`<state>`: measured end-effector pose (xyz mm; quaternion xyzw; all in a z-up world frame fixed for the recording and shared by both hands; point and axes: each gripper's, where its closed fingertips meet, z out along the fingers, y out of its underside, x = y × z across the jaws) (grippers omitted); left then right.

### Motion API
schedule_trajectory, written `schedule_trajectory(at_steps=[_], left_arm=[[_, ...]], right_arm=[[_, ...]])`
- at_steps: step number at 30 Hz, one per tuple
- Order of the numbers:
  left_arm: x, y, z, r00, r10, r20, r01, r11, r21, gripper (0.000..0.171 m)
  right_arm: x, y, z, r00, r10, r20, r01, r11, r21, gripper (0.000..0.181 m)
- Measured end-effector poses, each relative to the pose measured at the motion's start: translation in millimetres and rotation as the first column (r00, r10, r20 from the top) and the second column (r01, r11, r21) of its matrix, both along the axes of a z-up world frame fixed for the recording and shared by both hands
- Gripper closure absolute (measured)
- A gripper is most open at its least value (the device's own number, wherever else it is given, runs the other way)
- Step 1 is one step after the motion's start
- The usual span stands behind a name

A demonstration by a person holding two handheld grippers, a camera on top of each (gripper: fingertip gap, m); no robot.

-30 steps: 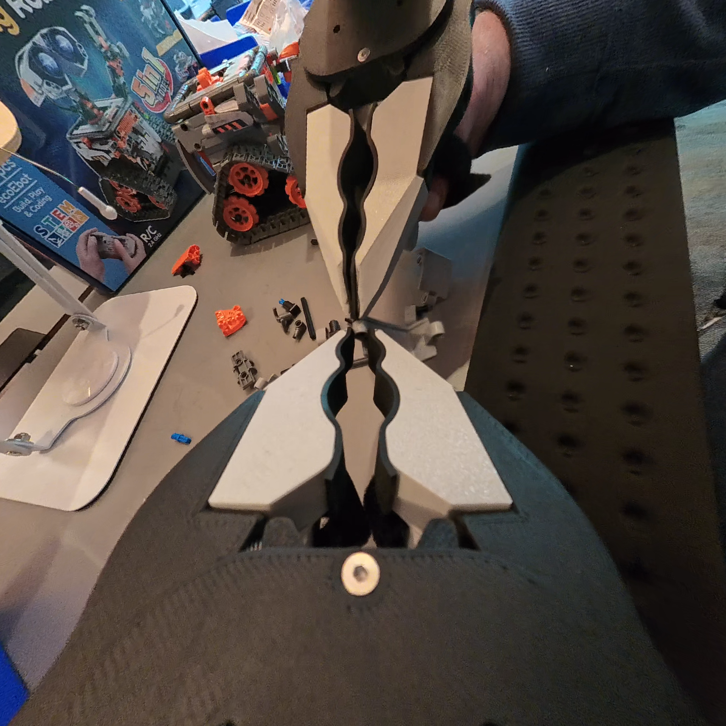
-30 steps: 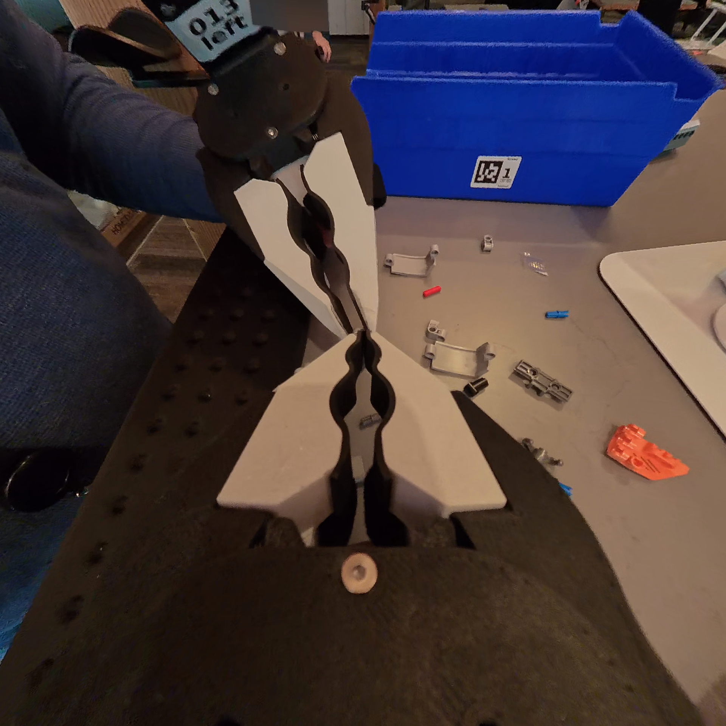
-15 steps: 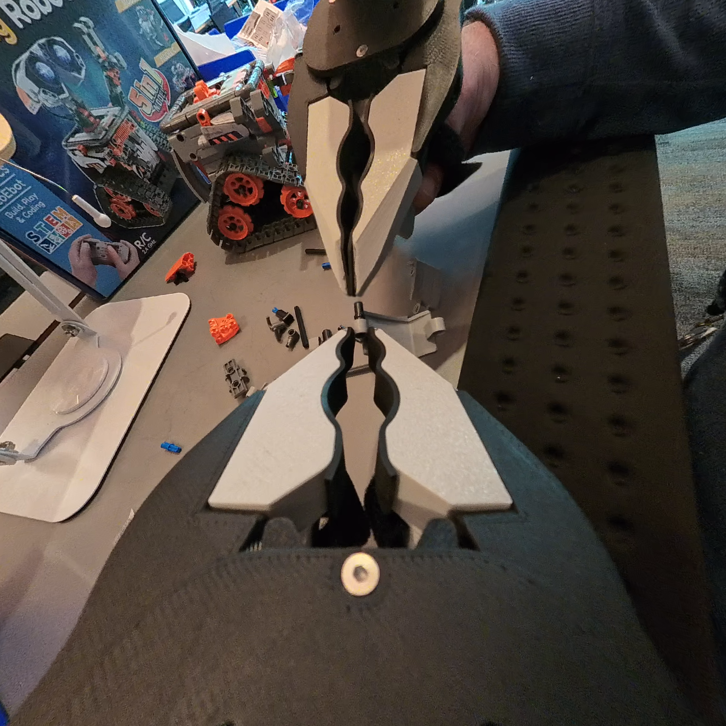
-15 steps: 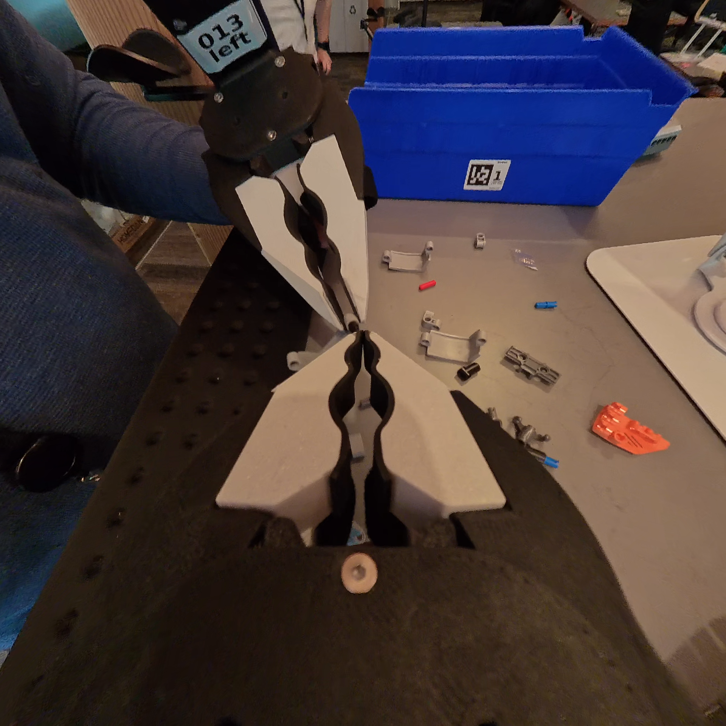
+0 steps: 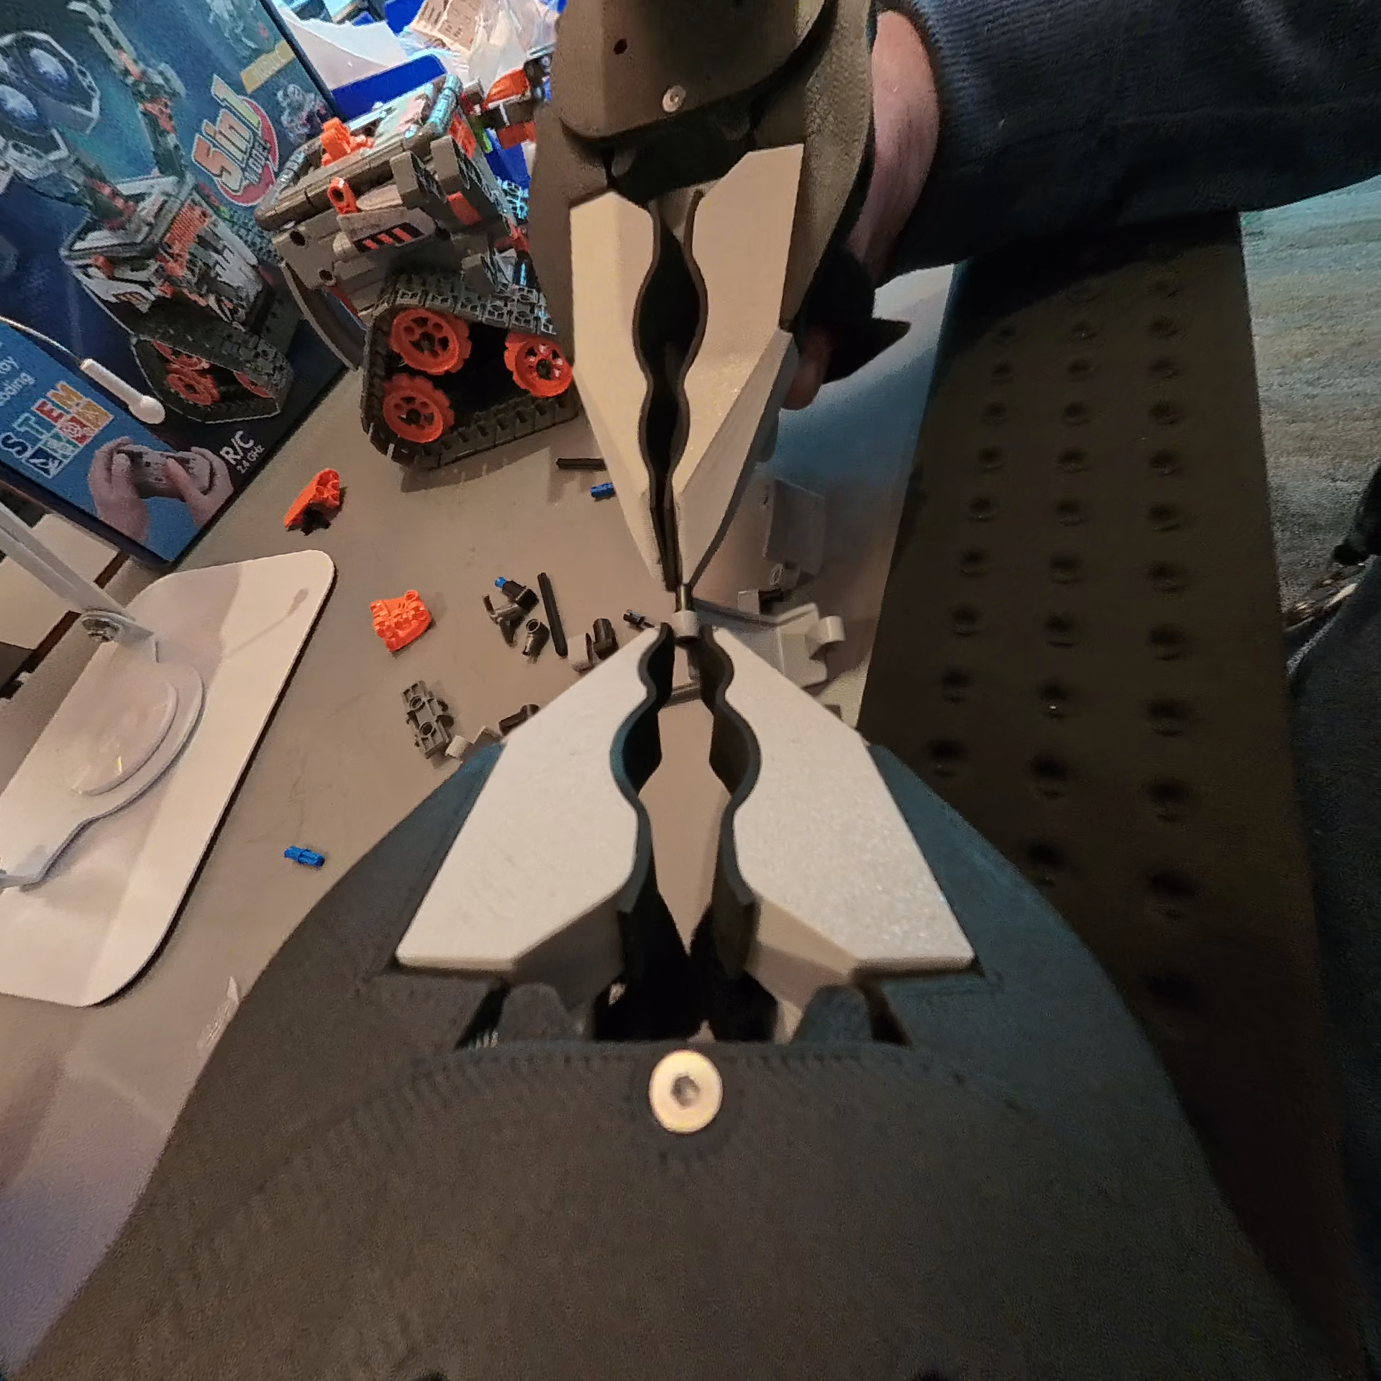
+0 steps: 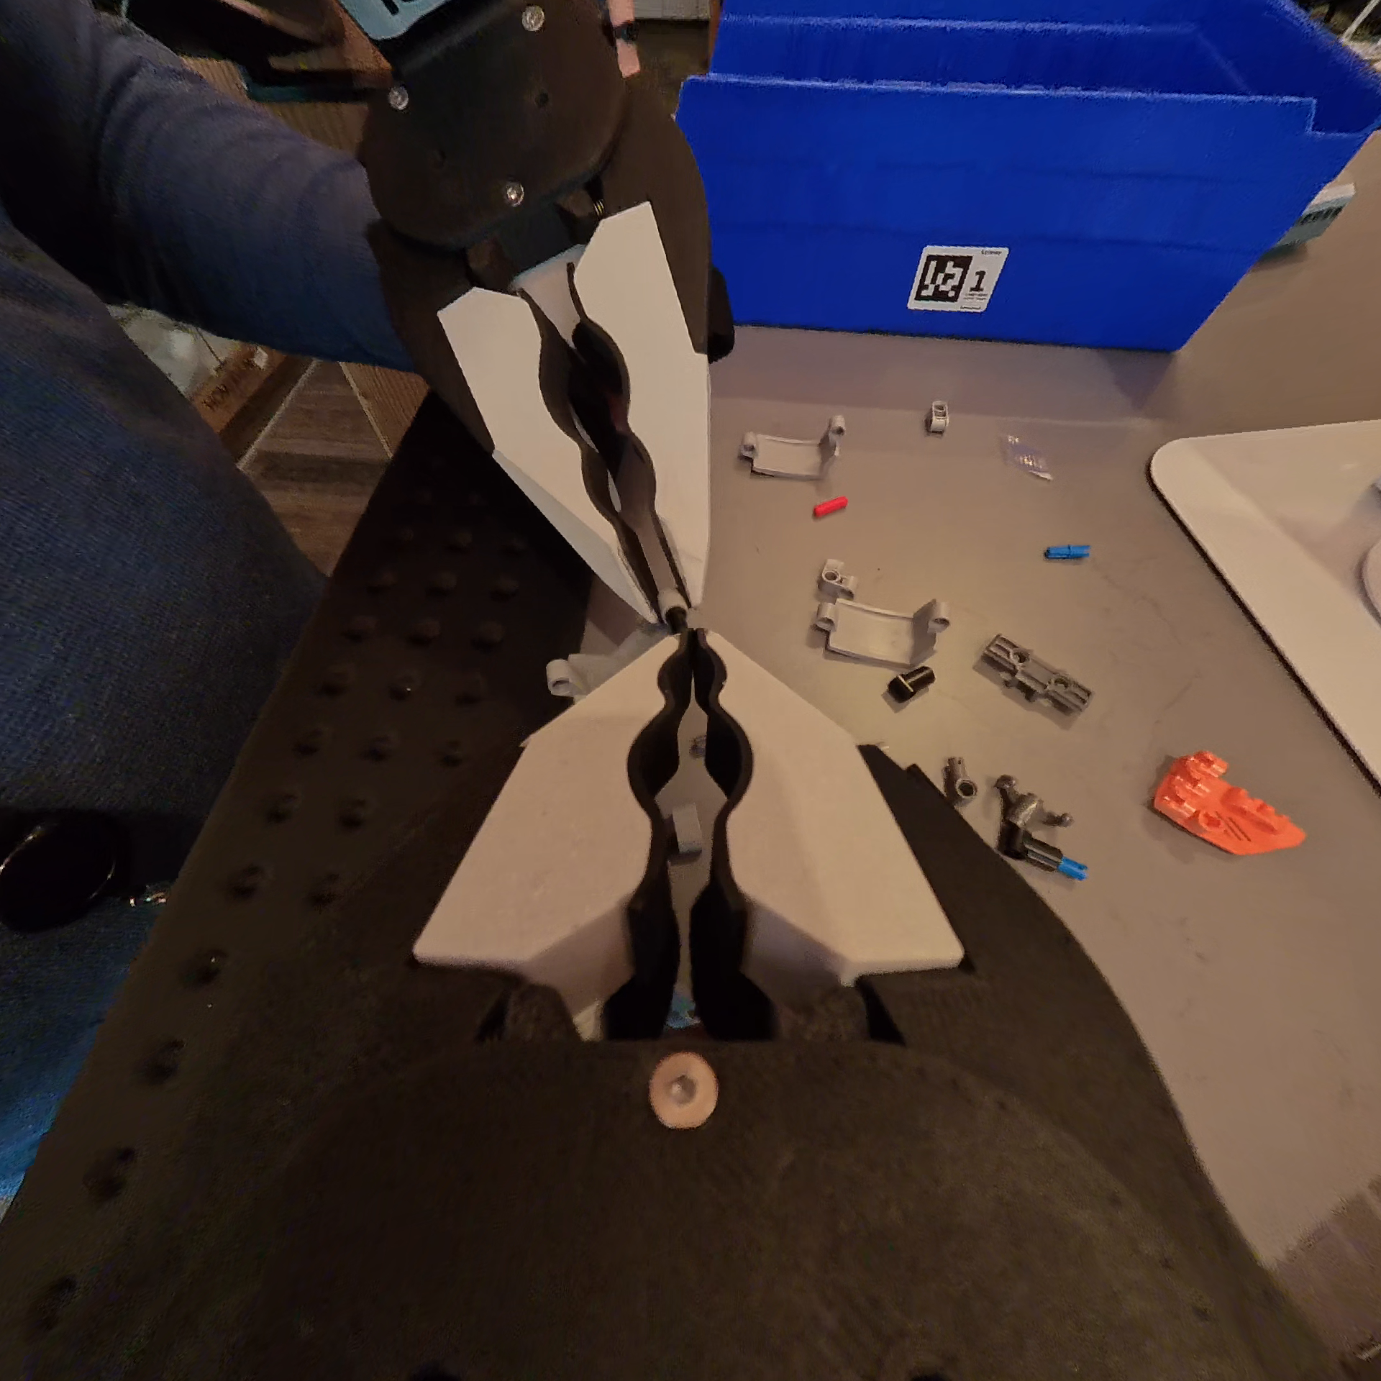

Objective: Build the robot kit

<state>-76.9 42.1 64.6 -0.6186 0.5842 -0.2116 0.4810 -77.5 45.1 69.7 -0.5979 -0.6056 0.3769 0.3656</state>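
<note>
My left gripper [image 5: 684, 639] is shut on a small light grey connector [image 5: 684, 622] with a short black pin [image 5: 681, 598] sticking out of it. My right gripper [image 5: 676, 577] comes down from above, jaws shut, and its tips touch the pin's free end. In the right wrist view, my right gripper [image 6: 691, 637] points up at the left gripper [image 6: 672, 607], which holds the grey connector [image 6: 667, 600] and pin [image 6: 678, 617] tip to tip with it. Both are held above the grey table [image 6: 934, 971], beside a black perforated mat [image 6: 374, 710].
A grey and orange tracked toy vehicle [image 5: 448, 336] and its box [image 5: 112, 261] stand at the back. A white stand base [image 5: 149, 747] lies at the left. A blue bin [image 6: 1009, 172] stands behind. Loose grey brackets [image 6: 878, 631], an orange piece [image 6: 1225, 814] and small pins lie scattered. The tips of both grippers are at nearly the same place. My right tips are roughly 15 cm from the orange piece [image 6: 1225, 814].
Half a second ago the two grippers were a little apart, with the pin standing in the left one's connector. Now the right gripper's tips are back against the pin.
</note>
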Motion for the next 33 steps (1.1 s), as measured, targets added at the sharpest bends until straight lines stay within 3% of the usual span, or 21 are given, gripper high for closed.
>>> schedule_trajectory(at_steps=[6, 8, 12, 19, 24, 29, 33], left_arm=[[-0.5, 4.6, -0.9, 1.000, 0.015, -0.005, -0.015, 1.000, 0.001, 0.168], [-0.2, 4.6, -2.5, 1.000, -0.008, 0.003, 0.008, 0.997, -0.070, 0.167], [3.1, 5.3, 6.4, 0.998, -0.057, 0.010, 0.057, 0.993, -0.099, 0.167], [12.9, 11.3, 24.7, 0.992, -0.117, 0.045, 0.121, 0.988, -0.099, 0.167], [14.7, 28.0, 41.0, 0.992, -0.045, 0.120, 0.058, 0.993, -0.103, 0.165], [2.3, 38.4, 57.2, 0.963, 0.096, 0.253, -0.043, 0.977, -0.207, 0.136], [7.8, 32.4, 49.8, 0.939, 0.184, 0.290, -0.079, 0.937, -0.340, 0.121]], right_arm=[[-0.6, 4.5, -1.2, 1.000, -0.027, 0.005, 0.027, 1.000, 0.004, 0.181], [-0.5, 4.5, 5.3, 1.000, -0.025, -0.015, 0.025, 1.000, 0.017, 0.181], [0.5, 3.1, 6.9, 1.000, -0.018, 0.014, 0.017, 0.999, 0.051, 0.165], [4.1, 6.0, 20.4, 0.998, -0.054, -0.027, 0.055, 0.998, 0.030, 0.178], [10.0, 22.0, 36.7, 0.981, -0.165, -0.100, 0.167, 0.986, 0.013, 0.179], [24.4, 46.9, 58.7, 0.918, -0.330, -0.218, 0.331, 0.943, -0.037, 0.179], [28.3, 53.6, 78.4, 0.844, -0.425, -0.327, 0.427, 0.902, -0.069, 0.179]])
